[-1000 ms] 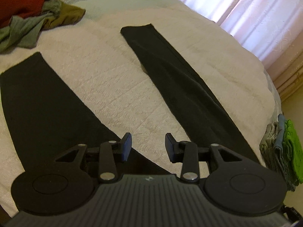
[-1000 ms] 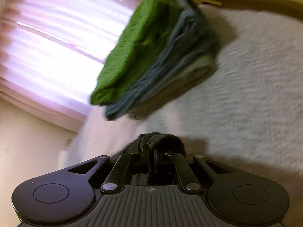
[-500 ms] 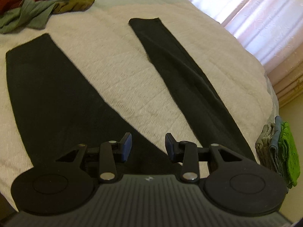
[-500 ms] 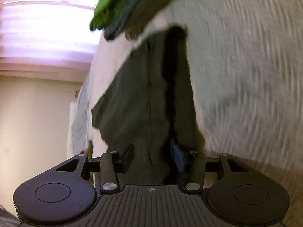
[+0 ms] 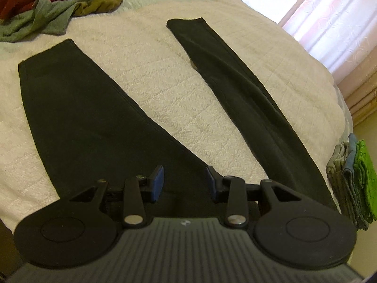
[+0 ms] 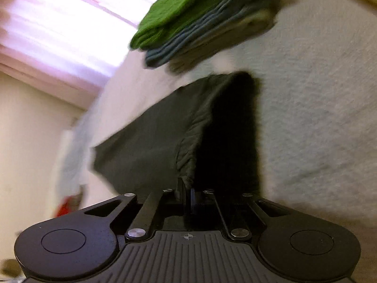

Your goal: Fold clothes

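A: Left wrist view first. Where are the pants?

B: Black pants flat on the bed, two legs spread in a V. The legs meet right under the left gripper. One leg runs up-left, the other up-right toward the curtains.

A: Left gripper state?

B: Released. Blue pads stand apart, nothing between them. It hangs over the crotch area; cannot tell if it touches the cloth.

A: Other stuff on the bed?

B: Unfolded pile at top left, red, grey-green and olive pieces, well apart from the pants. Folded stack at the right edge, green one on the outside, near the end of the right-hand leg.

A: Right wrist view?

B: Blurry. Right gripper is clenched on the pants, a gathered edge of dark fabric pinched between the closed fingers. The cloth rises from the gripper and drapes away, with a dark fold beside it.

A: And beyond it?

B: Folded stack just past the far end of the cloth, green on top, blue-grey and pale layers under it. White bedcover fills the right side, bright curtains at upper left.
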Tool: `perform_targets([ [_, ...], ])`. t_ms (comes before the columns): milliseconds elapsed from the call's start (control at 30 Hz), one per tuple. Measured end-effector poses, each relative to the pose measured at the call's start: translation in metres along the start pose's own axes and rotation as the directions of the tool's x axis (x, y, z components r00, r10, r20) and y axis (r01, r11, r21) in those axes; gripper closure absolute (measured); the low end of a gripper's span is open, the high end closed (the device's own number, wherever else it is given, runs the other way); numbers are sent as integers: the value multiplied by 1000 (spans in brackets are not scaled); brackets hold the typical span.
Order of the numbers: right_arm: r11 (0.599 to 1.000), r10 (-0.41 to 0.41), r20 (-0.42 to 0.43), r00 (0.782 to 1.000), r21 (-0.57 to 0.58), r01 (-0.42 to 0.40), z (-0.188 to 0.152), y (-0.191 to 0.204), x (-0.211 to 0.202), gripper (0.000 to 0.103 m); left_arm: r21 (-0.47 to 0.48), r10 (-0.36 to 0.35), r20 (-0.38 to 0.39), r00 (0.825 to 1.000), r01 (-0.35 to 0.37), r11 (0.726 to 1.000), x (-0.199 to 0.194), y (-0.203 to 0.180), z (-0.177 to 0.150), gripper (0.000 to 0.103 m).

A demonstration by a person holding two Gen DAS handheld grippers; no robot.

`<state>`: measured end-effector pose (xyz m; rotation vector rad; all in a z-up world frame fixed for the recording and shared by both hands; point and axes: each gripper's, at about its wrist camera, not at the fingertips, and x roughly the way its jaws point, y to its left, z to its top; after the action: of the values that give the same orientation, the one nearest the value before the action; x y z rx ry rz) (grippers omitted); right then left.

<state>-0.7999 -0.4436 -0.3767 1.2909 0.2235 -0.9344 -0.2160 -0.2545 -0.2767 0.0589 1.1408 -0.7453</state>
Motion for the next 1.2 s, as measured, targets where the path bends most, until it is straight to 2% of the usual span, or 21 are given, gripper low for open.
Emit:
perform_targets([
  [100, 993, -118, -51, 992, 19, 119, -9, -7, 20, 102, 25, 20, -1, 1000, -20, 999, -3, 3, -6, 70],
  [167, 984, -178, -56, 982, -43, 175, -11, 4, 29, 100, 42, 34, -2, 999, -34, 999, -5, 5, -9, 70],
  [267, 945, -322, -34, 946, -68, 319, -12, 22, 18, 73, 67, 54, -3, 999, -54, 996, -7, 9, -15, 70],
  [300, 905, -414, 15, 910, -97, 413, -16, 31, 8, 42, 76, 61, -3, 998, -61, 995, -8, 10, -17, 70],
  [333, 847, -501, 90, 860, -150, 510, -20, 46, 1, 32, 84, 68, -3, 998, -67, 994, -9, 11, -19, 70],
  [367, 779, -562, 180, 807, -212, 590, -26, 63, -4, 32, 93, 75, -3, 997, -74, 993, -10, 12, -21, 70],
  [400, 738, -575, 240, 782, -261, 623, -31, 77, -7, 32, 101, 81, -3, 997, -81, 992, -11, 13, -23, 70],
  [433, 739, -545, 258, 798, -302, 602, -38, 89, -9, 32, 114, 87, -5, 996, -86, 990, -11, 13, -25, 70],
  [500, 760, -464, 236, 854, -389, 521, -52, 114, 2, 32, 143, 99, -12, 995, -96, 985, -11, 11, -30, 70],
  [567, 738, -417, 184, 890, -503, 450, -70, 136, 31, 32, 178, 104, -23, 994, -98, 979, -9, 6, -34, 70],
  [667, 644, -454, 110, 884, -646, 411, -115, 144, 68, 32, 262, 109, -44, 993, -94, 960, -7, -1, -43, 69],
  [767, 582, -547, 58, 835, -690, 429, -151, 128, 76, 32, 372, 148, -49, 988, -120, 921, -8, 2, -49, 68],
  [833, 560, -588, 77, 805, -680, 473, -164, 116, 58, 32, 423, 186, -38, 982, -153, 893, -11, 12, -49, 68],
  [867, 566, -613, 68, 787, -657, 498, -166, 110, 48, 32, 445, 206, -32, 978, -170, 879, -13, 17, -48, 68],
  [900, 601, -634, 35, 773, -607, 520, -162, 103, 37, 32, 468, 224, -25, 974, -187, 864, -15, 23, -47, 68],
  [933, 645, -639, -1, 769, -546, 535, -157, 99, 26, 32, 490, 243, -18, 970, -203, 848, -16, 28, -47, 68],
  [967, 667, -647, -15, 762, -496, 556, -153, 100, 18, 32, 505, 250, -9, 968, -211, 837, -17, 33, -44, 68],
  [1033, 631, -672, 47, 739, -486, 605, -153, 122, 11, 32, 525, 247, 8, 969, -214, 823, -17, 41, -35, 68],
  [1067, 631, -658, 76, 750, -488, 603, -155, 135, 11, 32, 533, 236, 14, 972, -207, 820, -15, 43, -30, 68],
  [1133, 685, -586, 101, 804, -468, 558, -161, 164, 21, 32, 551, 203, 19, 979, -180, 815, -7, 45, -20, 68],
  [1200, 725, -535, 85, 841, -464, 508, -175, 186, 43, 32, 578, 203, -10, 979, -160, 801, 9, 57, -12, 68],
])
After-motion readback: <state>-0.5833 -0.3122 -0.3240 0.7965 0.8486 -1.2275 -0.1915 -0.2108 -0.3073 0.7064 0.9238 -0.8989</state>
